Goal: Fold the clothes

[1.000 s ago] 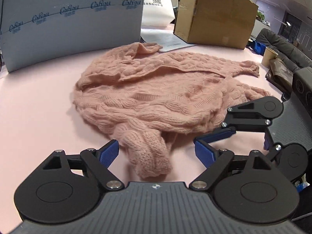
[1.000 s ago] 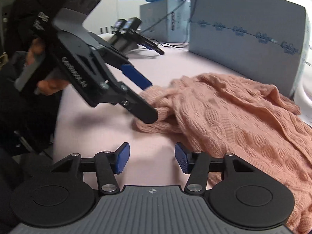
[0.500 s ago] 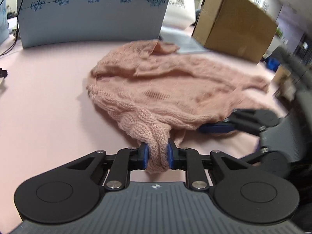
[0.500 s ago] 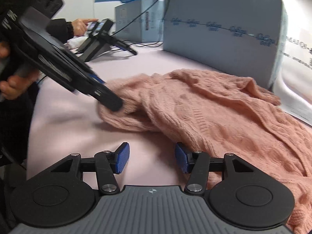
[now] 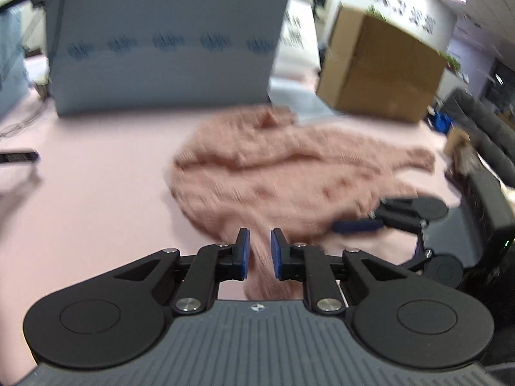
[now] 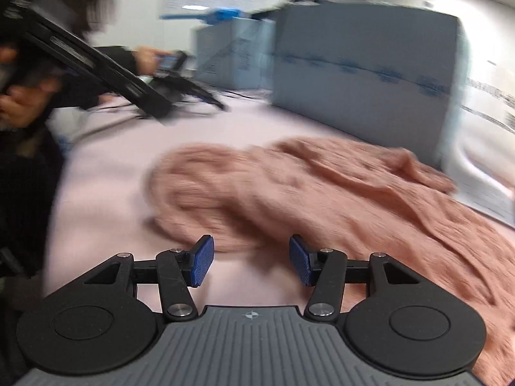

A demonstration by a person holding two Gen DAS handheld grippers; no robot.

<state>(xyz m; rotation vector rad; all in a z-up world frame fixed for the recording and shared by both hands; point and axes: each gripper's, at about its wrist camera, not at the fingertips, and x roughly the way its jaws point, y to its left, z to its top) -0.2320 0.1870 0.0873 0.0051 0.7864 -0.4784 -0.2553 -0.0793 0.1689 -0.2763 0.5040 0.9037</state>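
A pink cable-knit sweater lies crumpled on the pink table. My left gripper is shut on the end of a sleeve, which runs between its blue pads and hangs below them. My right gripper stands open just above the table, with the sweater edge right in front of its pads and nothing pinched. One blue pad of the right gripper shows beside the sweater in the left wrist view. In the right wrist view the left gripper's black body is blurred at upper left, held by a hand.
A tall grey-blue box and a cardboard box stand behind the sweater. Papers lie at the table's far right. Another black gripper tool and cables rest on the table's far left, near another person's hand. Sofas stand beyond the table edge.
My left gripper went from open around the sleeve end to shut on it, then rose and drew back with it. The right gripper stayed open, almost in place.
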